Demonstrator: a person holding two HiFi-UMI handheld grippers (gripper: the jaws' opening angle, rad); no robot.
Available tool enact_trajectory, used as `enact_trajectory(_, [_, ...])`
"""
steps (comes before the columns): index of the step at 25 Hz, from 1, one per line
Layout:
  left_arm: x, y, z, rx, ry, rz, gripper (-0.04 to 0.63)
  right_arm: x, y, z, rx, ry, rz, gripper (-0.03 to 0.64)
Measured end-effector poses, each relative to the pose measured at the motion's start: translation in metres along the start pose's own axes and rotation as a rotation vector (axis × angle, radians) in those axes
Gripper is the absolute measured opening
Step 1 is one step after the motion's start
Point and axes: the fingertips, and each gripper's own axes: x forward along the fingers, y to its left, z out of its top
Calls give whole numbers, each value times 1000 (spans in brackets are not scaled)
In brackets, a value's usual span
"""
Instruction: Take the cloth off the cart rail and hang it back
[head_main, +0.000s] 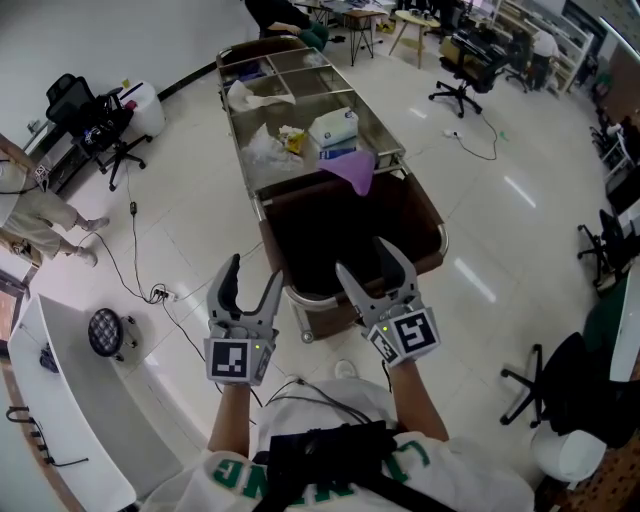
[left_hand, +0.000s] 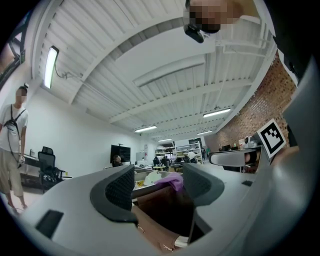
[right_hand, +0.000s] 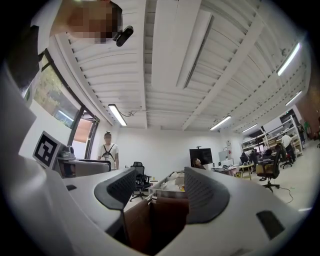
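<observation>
A purple cloth (head_main: 352, 169) hangs over the rail between the cart's steel tray (head_main: 243, 140) and its brown bag (head_main: 430, 215). In the left gripper view the cloth (left_hand: 171, 180) shows far off between the jaws. My left gripper (head_main: 248, 280) is open, held above the floor just short of the bag's near left corner. My right gripper (head_main: 375, 265) is open too, over the bag's near edge. Nothing lies between either pair of jaws. Both grippers (left_hand: 157, 186) (right_hand: 157, 189) point at the cart from a distance.
The steel tray holds a white box (head_main: 334, 126), crumpled plastic (head_main: 262, 148) and other bits in several compartments. Office chairs (head_main: 97, 125) (head_main: 462, 72) stand left and far right, cables (head_main: 140, 280) cross the floor, and a white counter (head_main: 60, 390) runs along the near left. A person (head_main: 40, 215) stands at the left.
</observation>
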Motion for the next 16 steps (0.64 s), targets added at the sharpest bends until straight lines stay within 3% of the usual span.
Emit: enact_trajectory(16, [-7,-4,4,5,-3,-20,302,-1,12,17,-57,-18,10,325])
